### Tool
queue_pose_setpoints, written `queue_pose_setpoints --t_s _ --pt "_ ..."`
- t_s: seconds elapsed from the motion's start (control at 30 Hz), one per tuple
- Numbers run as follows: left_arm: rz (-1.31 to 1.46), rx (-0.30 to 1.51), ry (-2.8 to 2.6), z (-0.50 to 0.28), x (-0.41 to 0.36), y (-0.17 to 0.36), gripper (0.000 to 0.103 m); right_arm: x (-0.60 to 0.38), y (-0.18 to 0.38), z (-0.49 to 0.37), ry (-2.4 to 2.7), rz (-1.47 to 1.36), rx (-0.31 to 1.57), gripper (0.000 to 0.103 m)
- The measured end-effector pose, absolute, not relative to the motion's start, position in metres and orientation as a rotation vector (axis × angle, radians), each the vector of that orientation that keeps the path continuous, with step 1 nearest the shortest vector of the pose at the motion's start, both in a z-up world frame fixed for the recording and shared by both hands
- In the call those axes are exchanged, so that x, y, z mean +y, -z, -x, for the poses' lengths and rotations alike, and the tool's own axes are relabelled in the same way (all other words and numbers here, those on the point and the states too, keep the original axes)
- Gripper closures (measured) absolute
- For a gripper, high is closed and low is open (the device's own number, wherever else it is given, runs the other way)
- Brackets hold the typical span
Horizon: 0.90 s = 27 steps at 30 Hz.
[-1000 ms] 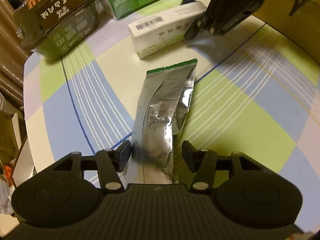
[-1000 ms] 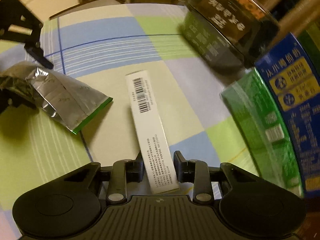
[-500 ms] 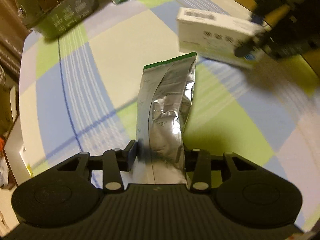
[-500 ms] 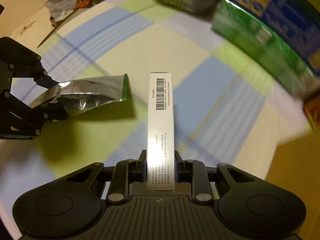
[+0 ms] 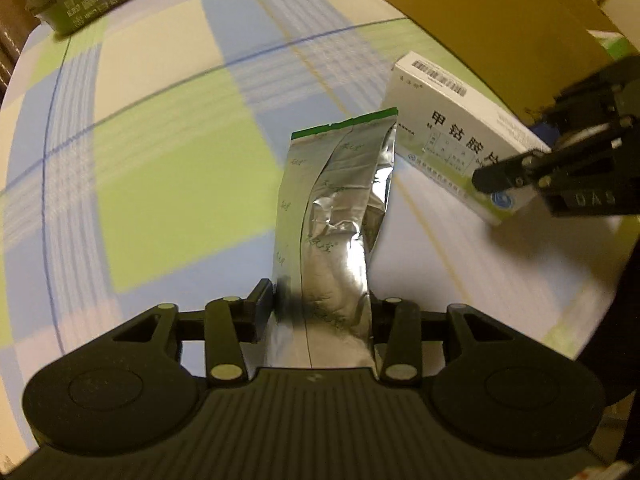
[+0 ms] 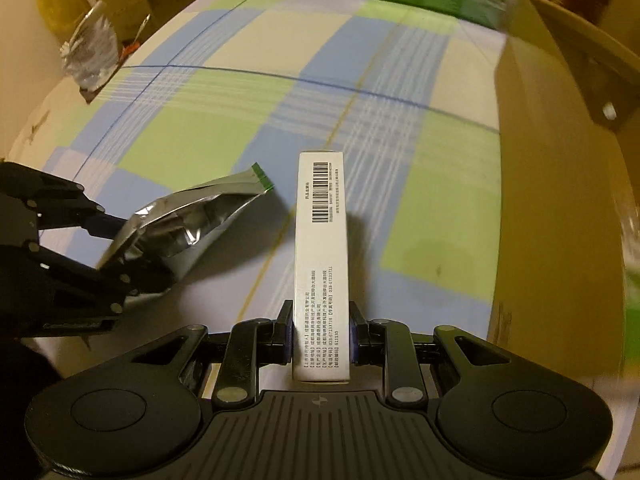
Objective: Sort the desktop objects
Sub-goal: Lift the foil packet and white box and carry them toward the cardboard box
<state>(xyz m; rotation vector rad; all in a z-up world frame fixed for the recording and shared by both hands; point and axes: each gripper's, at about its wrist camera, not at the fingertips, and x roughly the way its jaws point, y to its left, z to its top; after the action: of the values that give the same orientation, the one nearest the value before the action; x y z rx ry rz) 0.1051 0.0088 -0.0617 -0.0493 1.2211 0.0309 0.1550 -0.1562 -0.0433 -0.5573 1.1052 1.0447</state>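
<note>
Foil pouch [image 5: 332, 216] clamped in left claw [image 5: 322, 300]; right claw [image 6: 320, 326] grips barcoded white box [image 6: 322, 264].

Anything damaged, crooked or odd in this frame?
Only the silver foil pouch in the left gripper: it is creased and dented mid-body. The white medicine box sits straight in the right gripper, undamaged. No spill shows on the checked tablecloth.

Two wrist views, close above checked table [image 5: 168, 168], both facing cardboard box [image 6: 560, 184]
</note>
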Motion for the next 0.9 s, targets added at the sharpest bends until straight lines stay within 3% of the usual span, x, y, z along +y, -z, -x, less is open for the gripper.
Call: queue_pose_setpoints --t_s 0.13,0.2,0.3,0.7,0.9 --pt "0.095 1.201 -0.026 -0.089 -0.009 0.058 0.051 -0.171 0.044 -0.149 -1.061 0.508 1.116 0.078" --pt "0.113 1.192 -0.025 -0.084 -0.011 0.055 0.048 -0.173 0.043 -0.149 -1.057 0.504 1.098 0.065" --pt "0.142 1.173 -0.024 -0.086 -0.008 0.049 0.044 -0.174 0.039 -0.147 -1.059 0.497 1.064 0.054" --pt "0.146 1.193 -0.035 -0.107 -0.005 0.055 0.044 -0.162 0.05 -0.144 -1.09 0.564 1.024 0.054" --pt "0.106 1.236 -0.022 -0.115 -0.007 0.063 0.049 -0.153 0.056 -0.148 -1.092 0.6 1.043 0.054"
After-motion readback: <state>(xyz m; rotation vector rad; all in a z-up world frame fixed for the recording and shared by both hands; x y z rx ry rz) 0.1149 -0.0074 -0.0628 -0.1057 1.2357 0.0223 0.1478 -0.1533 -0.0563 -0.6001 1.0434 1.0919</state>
